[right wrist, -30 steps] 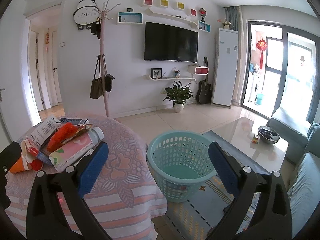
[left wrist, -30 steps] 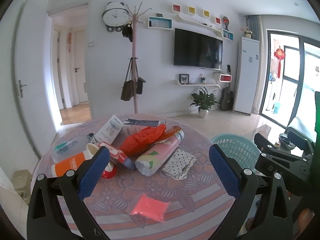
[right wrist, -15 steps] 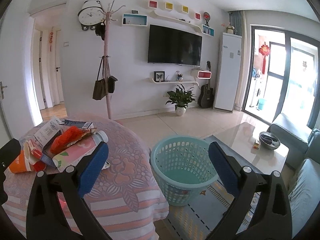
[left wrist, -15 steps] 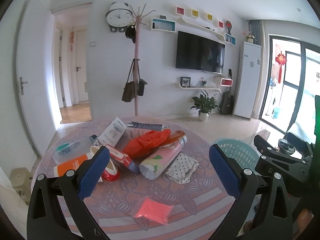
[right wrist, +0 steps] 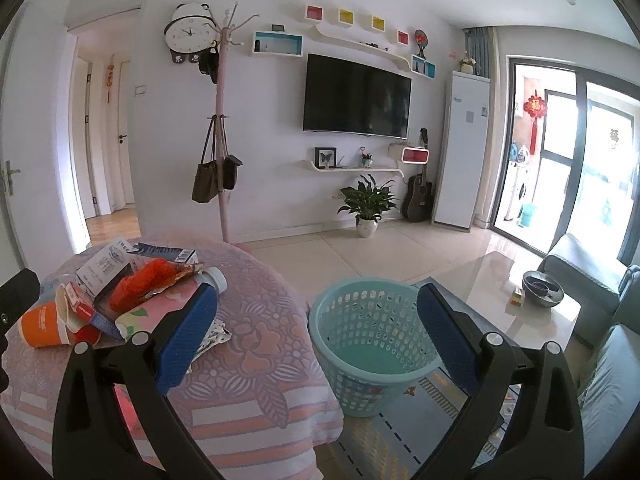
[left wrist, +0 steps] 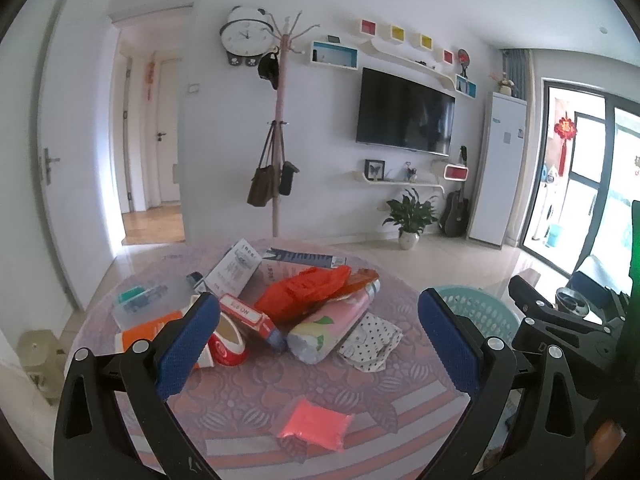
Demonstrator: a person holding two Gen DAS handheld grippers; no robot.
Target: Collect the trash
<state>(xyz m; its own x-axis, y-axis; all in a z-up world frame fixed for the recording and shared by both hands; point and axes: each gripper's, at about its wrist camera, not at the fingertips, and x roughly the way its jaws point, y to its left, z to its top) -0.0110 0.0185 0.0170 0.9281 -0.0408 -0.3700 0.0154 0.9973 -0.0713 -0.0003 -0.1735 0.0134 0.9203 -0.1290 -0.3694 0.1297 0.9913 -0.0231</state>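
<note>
A pile of trash lies on the round table: an orange plastic bag, a pink floral bottle, a red carton, an orange paper cup, a spotted wrapper and a white box. Nearer me lies a pink packet. My left gripper hovers open above the table, empty. In the right wrist view the teal basket stands on the floor right of the table, and my right gripper hangs open over its near rim, empty.
A coat rack with bags stands behind the table. A glass coffee table and a grey sofa lie to the right of the basket. A potted plant and a guitar stand by the far wall.
Both views have tilted up a little, so the table and basket sit lower in frame. Both grippers stay open; nothing on the table has moved.
</note>
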